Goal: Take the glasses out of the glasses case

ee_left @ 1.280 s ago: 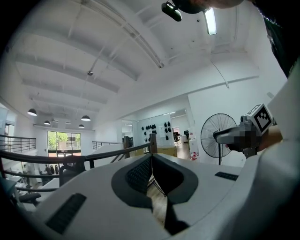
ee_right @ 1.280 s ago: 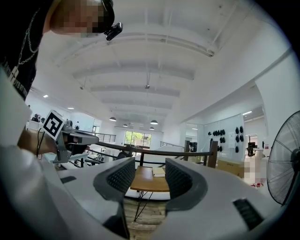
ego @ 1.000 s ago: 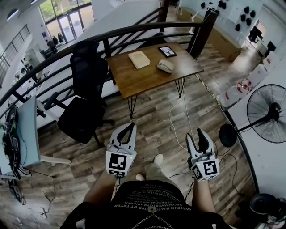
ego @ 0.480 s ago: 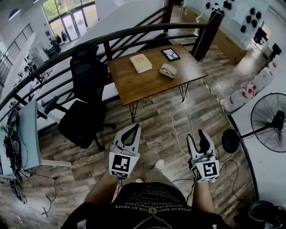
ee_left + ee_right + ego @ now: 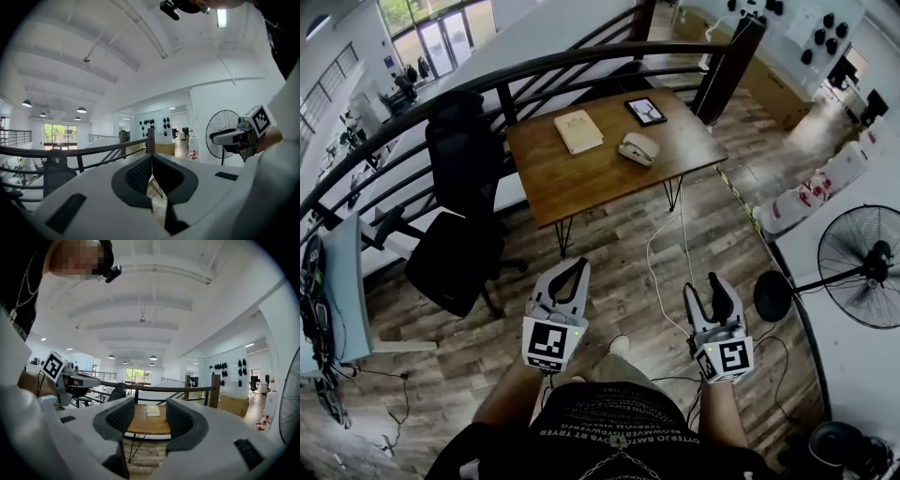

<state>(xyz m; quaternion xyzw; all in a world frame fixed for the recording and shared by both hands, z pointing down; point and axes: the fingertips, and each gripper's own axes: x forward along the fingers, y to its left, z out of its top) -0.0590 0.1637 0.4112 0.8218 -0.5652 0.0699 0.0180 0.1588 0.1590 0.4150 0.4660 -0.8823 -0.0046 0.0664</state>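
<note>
A pale grey glasses case (image 5: 637, 148) lies shut on the wooden table (image 5: 581, 178), far ahead of both grippers. I see no glasses. My left gripper (image 5: 577, 264) hangs over the floor at waist height, well short of the table; in the left gripper view its jaws (image 5: 151, 158) meet at the tips, with nothing between them. My right gripper (image 5: 704, 286) is held level beside it, open and empty. In the right gripper view (image 5: 150, 414) the table (image 5: 143, 426) shows through the gap between the pads.
On the table also lie a tan book (image 5: 579, 131) and a tablet (image 5: 646, 111). A black office chair (image 5: 455, 253) stands left of the table, before a dark railing (image 5: 516, 80). A floor fan (image 5: 861, 253) stands at the right. A white cable (image 5: 680, 244) runs across the plank floor.
The head view has shifted a little, so the table sits slightly more to the left. Both grippers keep their poses, left shut and right open.
</note>
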